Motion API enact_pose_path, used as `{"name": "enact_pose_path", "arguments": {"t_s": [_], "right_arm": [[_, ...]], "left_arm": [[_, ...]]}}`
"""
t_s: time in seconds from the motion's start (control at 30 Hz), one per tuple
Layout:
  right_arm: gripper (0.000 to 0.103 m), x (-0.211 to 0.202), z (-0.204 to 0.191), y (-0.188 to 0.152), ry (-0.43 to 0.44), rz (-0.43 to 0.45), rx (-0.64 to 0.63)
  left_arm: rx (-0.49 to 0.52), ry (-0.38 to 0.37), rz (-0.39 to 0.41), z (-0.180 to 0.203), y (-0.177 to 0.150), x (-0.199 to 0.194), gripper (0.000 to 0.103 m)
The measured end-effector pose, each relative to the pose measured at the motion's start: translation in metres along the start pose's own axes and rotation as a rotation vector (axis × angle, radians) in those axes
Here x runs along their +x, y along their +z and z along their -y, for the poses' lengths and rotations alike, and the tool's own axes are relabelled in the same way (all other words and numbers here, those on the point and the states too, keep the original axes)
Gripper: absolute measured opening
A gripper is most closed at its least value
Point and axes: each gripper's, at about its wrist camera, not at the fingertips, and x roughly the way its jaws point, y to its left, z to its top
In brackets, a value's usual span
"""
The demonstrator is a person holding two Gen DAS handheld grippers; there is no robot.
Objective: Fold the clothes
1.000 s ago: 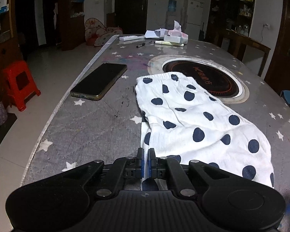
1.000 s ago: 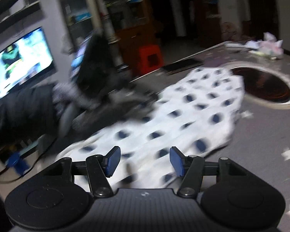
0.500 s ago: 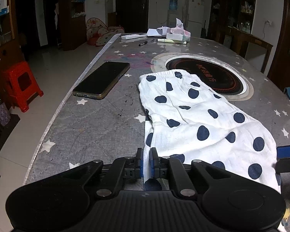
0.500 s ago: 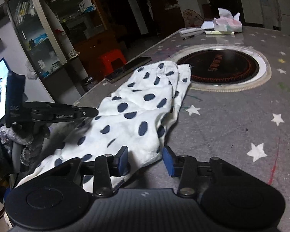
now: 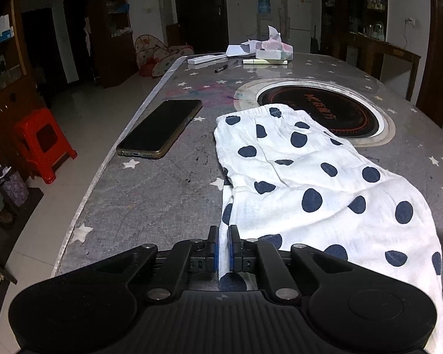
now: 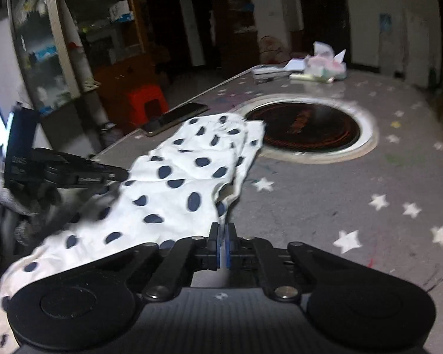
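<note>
A white garment with dark blue dots (image 5: 304, 177) lies along the grey star-patterned table (image 5: 150, 194), its elastic waistband end by the round cooktop. My left gripper (image 5: 223, 250) is shut on the garment's near left edge. In the right wrist view my right gripper (image 6: 222, 247) is shut on the garment's (image 6: 174, 183) near right edge, lifting it slightly. The left gripper (image 6: 115, 174) shows there at the left, clamped on the cloth's other side.
A black phone (image 5: 161, 128) lies left of the garment near the table's left edge. A round inset cooktop (image 5: 319, 109) sits beyond the garment. A tissue pack, papers and a pen (image 5: 268, 51) lie at the far end. A red stool (image 5: 42, 141) stands on the floor at left.
My right gripper has closed from open onto the garment's near right edge. The left gripper stays shut on the cloth and has hardly moved.
</note>
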Motion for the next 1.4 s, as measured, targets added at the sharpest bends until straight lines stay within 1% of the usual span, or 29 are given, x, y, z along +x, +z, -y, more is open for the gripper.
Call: {"name": "enact_pose_path", "arguments": {"t_s": [0.07,0.13,0.2,0.27,0.33,0.53,0.67,0.7,0.73,0.77,0.83,0.93,1.0,1.03,1.1,1.13,1.23,1.33,1.4], "right_arm": [[0.01,0.008,0.009,-0.002,0.042,-0.016,0.045],[0.01,0.018,0.015,-0.004,0.082,-0.04,0.087],[0.01,0.028,0.015,-0.007,0.107,-0.056,0.1],[0.012,0.031,0.013,-0.008,0.129,-0.042,0.103],[0.02,0.032,0.01,-0.009,0.13,-0.029,0.104],[0.026,0.036,0.01,-0.008,0.126,-0.006,0.116],[0.024,0.038,0.003,-0.008,0.124,-0.001,0.092],[0.013,0.039,0.001,-0.008,0.121,-0.001,0.088],[0.006,0.039,-0.002,-0.008,0.107,0.0,0.076],[0.006,0.036,-0.005,-0.008,0.073,0.01,0.054],[0.004,0.027,-0.006,-0.006,0.037,0.034,0.038],[0.002,0.014,0.001,-0.005,-0.034,0.052,0.031],[0.002,0.015,0.007,-0.006,-0.091,0.033,0.033],[0.002,0.015,0.01,-0.005,-0.101,0.03,0.046],[0.002,0.014,0.012,-0.003,-0.074,0.028,0.059],[0.006,0.012,0.01,0.001,-0.038,0.042,0.059],[0.008,0.015,-0.004,0.008,0.031,0.066,0.032],[0.009,0.024,-0.018,0.012,0.069,0.065,-0.006],[0.01,0.033,-0.026,0.011,0.067,0.048,-0.037]], "left_arm": [[-0.007,-0.002,-0.001,-0.001,0.0,0.0,0.008],[-0.009,-0.002,0.0,-0.002,-0.001,0.0,0.008],[-0.007,-0.001,0.0,-0.001,-0.001,0.0,0.008],[-0.005,0.0,0.0,-0.001,-0.001,0.0,0.008],[-0.003,0.0,0.001,-0.001,-0.001,0.0,0.008],[-0.005,-0.002,0.001,-0.001,-0.001,0.0,0.008],[-0.005,-0.001,0.001,-0.001,-0.001,0.0,0.008],[-0.005,-0.001,0.002,-0.001,-0.001,-0.001,0.008],[-0.007,0.0,0.001,-0.001,-0.001,-0.001,0.009],[-0.009,0.001,0.001,-0.002,-0.001,-0.001,0.009],[-0.013,0.001,-0.001,-0.003,-0.001,-0.001,0.009],[-0.012,0.005,0.001,-0.004,-0.001,-0.001,0.009],[-0.01,0.007,0.001,-0.005,-0.001,-0.001,0.009],[-0.009,0.008,0.001,-0.005,-0.001,-0.002,0.009],[-0.001,0.007,0.0,-0.005,-0.001,-0.003,0.009],[0.002,0.005,0.002,-0.005,-0.001,-0.004,0.009],[0.005,0.003,0.012,-0.005,0.0,-0.01,0.01],[-0.003,-0.001,0.04,-0.003,0.004,-0.022,0.01],[0.017,-0.038,0.061,0.005,0.006,-0.031,0.01]]}}
